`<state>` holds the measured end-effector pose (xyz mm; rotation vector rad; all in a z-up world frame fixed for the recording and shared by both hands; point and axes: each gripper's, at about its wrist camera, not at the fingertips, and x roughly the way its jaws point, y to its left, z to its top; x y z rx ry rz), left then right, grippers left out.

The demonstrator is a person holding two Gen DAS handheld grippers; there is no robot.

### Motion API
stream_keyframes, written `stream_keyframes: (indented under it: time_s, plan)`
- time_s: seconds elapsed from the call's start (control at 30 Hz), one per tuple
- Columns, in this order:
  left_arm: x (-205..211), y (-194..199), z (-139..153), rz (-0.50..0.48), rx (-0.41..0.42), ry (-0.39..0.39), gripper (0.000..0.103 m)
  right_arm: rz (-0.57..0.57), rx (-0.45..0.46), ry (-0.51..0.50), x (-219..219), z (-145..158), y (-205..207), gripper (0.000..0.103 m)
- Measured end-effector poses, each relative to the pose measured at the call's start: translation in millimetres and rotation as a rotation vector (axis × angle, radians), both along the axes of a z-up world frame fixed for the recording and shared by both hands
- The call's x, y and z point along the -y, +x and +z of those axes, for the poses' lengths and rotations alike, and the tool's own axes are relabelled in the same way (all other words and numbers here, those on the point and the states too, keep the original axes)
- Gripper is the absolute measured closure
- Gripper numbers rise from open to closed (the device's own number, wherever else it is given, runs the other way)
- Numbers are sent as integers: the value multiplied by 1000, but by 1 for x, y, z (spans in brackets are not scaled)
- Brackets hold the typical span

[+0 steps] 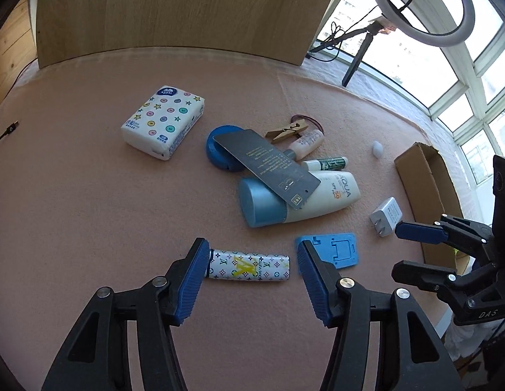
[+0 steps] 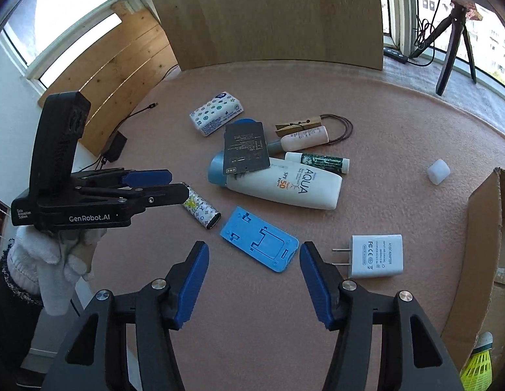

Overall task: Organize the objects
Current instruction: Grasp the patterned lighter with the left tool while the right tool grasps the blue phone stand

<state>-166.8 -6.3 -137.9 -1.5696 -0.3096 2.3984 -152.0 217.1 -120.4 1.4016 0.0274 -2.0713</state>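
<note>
The left tongs [image 1: 252, 260] hang partly open over the pink tabletop [image 1: 89, 211], with a patterned tube [image 1: 249, 267] lying flat between the pads; the left pad looks to be at its cap end and the right pad stands clear of it, so nothing is gripped. The right tongs [image 2: 254, 265] are also partly open and hold nothing, poised over a blue stand [image 2: 260, 242] that lies flat just ahead of the pads. A white charger [image 2: 376, 255] lies just right of that stand, prongs toward it, and beside it stands a cardboard box [image 2: 480, 228] at the tabletop's right edge. A gloved hand [image 2: 53, 267] carries the left tongs. Farther on lies a sunscreen bottle [image 2: 285, 185], with a dark card [image 2: 245, 150] resting on its blue cap and on a blue lid [image 1: 216, 150] behind. Beyond those lie a green-labelled stick [image 2: 320, 161], a small pale bottle [image 2: 304, 138] and a wooden clothespin [image 2: 299, 123]. A small white cube [image 2: 438, 171] sits apart to the right, and a tissue pack [image 2: 216, 112] lies farthest back.
</note>
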Motion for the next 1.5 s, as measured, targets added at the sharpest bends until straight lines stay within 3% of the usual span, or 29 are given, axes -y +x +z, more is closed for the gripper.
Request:
stream_keyframes:
  time_s: [0.43,0.93,1.1,1.37,1.43,1.5]
  plan:
    - [0,-27,-33,-37,73,61,47,43,58,50,36,-31,-29,49]
    - [2,-5,-35,-77,91,41,49,77,121,66,42,-52,-37,49]
    - [-9,6,-34,-101,81,-10,49,91,111,82,38,-52,-27,49]
    - [-31,13,-33,-152,64,-123,49,135,4,214,52,-51,-1,49]
    - [-34,12,-33,-154,64,-149,50,132,-13,234,53,-51,3,51]
    - [-38,13,-34,-156,59,-184,54,124,-36,260,53,-51,5,59]
